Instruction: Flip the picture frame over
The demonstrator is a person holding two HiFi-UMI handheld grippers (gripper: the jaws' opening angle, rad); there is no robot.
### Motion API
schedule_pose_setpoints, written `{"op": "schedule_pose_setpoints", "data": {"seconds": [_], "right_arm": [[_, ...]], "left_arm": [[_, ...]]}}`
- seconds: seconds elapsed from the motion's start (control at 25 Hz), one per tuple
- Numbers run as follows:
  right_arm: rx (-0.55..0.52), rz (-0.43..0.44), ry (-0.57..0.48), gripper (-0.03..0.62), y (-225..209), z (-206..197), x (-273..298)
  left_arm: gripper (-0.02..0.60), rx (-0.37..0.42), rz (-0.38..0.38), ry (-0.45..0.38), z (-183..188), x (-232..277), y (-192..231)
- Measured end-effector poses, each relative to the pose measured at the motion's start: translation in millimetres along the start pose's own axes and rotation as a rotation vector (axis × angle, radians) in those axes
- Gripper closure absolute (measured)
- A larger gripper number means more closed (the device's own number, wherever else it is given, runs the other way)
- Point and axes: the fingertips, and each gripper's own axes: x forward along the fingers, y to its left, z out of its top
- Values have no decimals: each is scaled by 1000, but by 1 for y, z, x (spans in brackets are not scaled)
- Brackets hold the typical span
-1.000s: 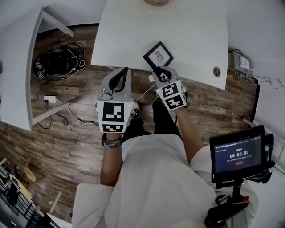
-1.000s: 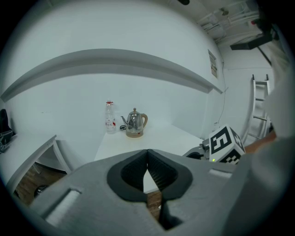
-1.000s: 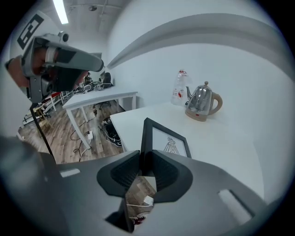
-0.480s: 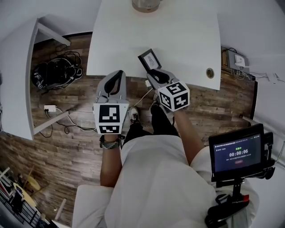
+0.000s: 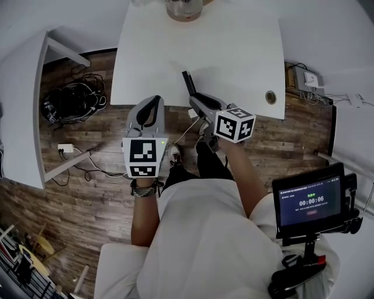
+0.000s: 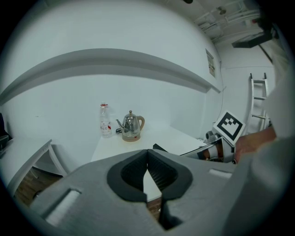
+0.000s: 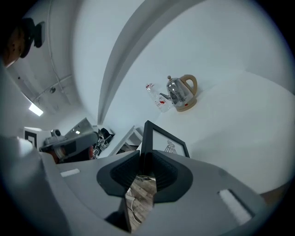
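Note:
A black picture frame [image 5: 187,83] with a small drawing stands almost on edge over the near edge of the white table [image 5: 234,47]. My right gripper [image 5: 193,97] is shut on its near corner and rolled sideways. In the right gripper view the frame [image 7: 168,140] rises from between the jaws, drawing side facing right, with my right gripper [image 7: 142,167] pinching its black border. My left gripper [image 5: 153,101] hovers over the floor just left of the frame, shut with nothing in it. In the left gripper view its pads [image 6: 147,154] meet at the tip, and the frame [image 6: 160,148] shows beyond.
A steel kettle [image 5: 184,9] and a plastic bottle [image 6: 105,120] stand at the table's far edge. A round cable hole [image 5: 270,96] sits at the near right corner. Another white table [image 5: 23,105] and tangled cables [image 5: 73,99] lie left; a timer screen [image 5: 310,201] is lower right.
The right gripper has rolled and lifted a little, tipping the frame from flat on the table up to nearly on edge. The left gripper has stayed put.

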Motion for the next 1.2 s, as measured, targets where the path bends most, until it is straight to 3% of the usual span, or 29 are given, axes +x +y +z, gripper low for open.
{"op": "schedule_pose_setpoints", "data": {"seconds": [0.2, 0.4, 0.72, 1.2], "right_arm": [[181, 48, -78, 510, -14, 9, -11], [278, 72, -126, 510, -30, 13, -25], [275, 70, -148, 508, -43, 20, -35], [372, 140, -198, 503, -58, 24, -47]], "left_arm": [[577, 4, -9, 6, 0, 5, -5], [577, 13, -28, 10, 2, 15, -15], [577, 19, -46, 15, 6, 26, -24], [577, 22, -68, 19, 5, 33, -30]]}}
